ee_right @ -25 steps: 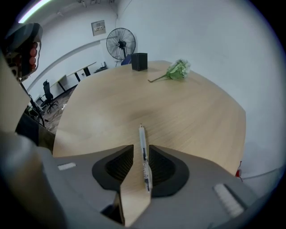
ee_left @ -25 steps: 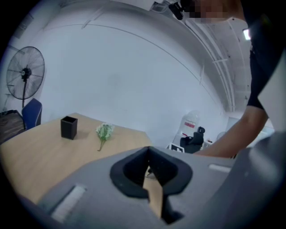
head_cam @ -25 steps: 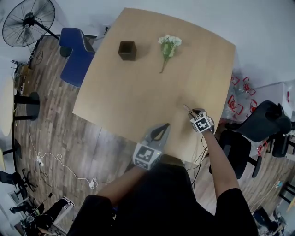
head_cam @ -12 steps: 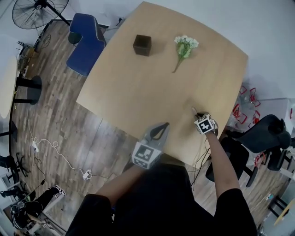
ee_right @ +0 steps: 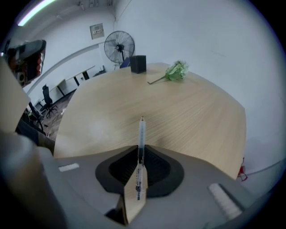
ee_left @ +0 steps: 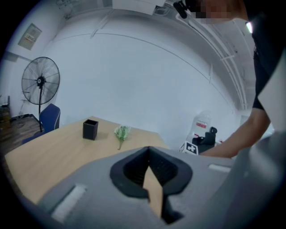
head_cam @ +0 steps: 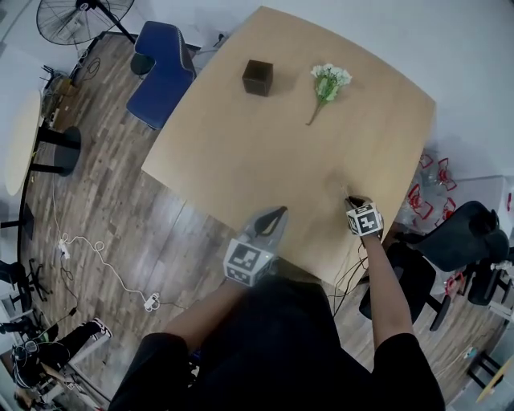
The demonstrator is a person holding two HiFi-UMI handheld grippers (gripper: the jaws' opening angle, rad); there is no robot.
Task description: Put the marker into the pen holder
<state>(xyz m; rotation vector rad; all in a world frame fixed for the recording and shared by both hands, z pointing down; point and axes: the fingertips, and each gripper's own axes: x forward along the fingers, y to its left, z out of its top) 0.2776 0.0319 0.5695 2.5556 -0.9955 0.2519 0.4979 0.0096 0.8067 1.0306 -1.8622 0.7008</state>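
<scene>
A slim marker [ee_right: 141,134] with a clear barrel sticks out forward between the jaws of my right gripper [ee_right: 140,154], which are closing and press on its lower part. In the head view this gripper [head_cam: 351,201] is low over the table's near right edge, and the marker itself is barely visible there. The black square pen holder [head_cam: 258,78] stands at the far side of the table, also seen as a small box [ee_right: 138,64] beyond the marker's tip. My left gripper [head_cam: 277,213] hovers at the near edge, shut and empty [ee_left: 149,167].
A sprig of white flowers [head_cam: 329,82] lies to the right of the pen holder on the wooden table [head_cam: 241,160]. A blue chair [head_cam: 165,68] and a fan [head_cam: 72,10] stand far left. Black chairs [head_cam: 462,233] crowd the right side. Cables lie on the floor [head_cam: 88,257].
The right gripper's jaws have closed round the marker that lay in front of them on the table. The left gripper has stayed at the near edge. The head camera has shifted.
</scene>
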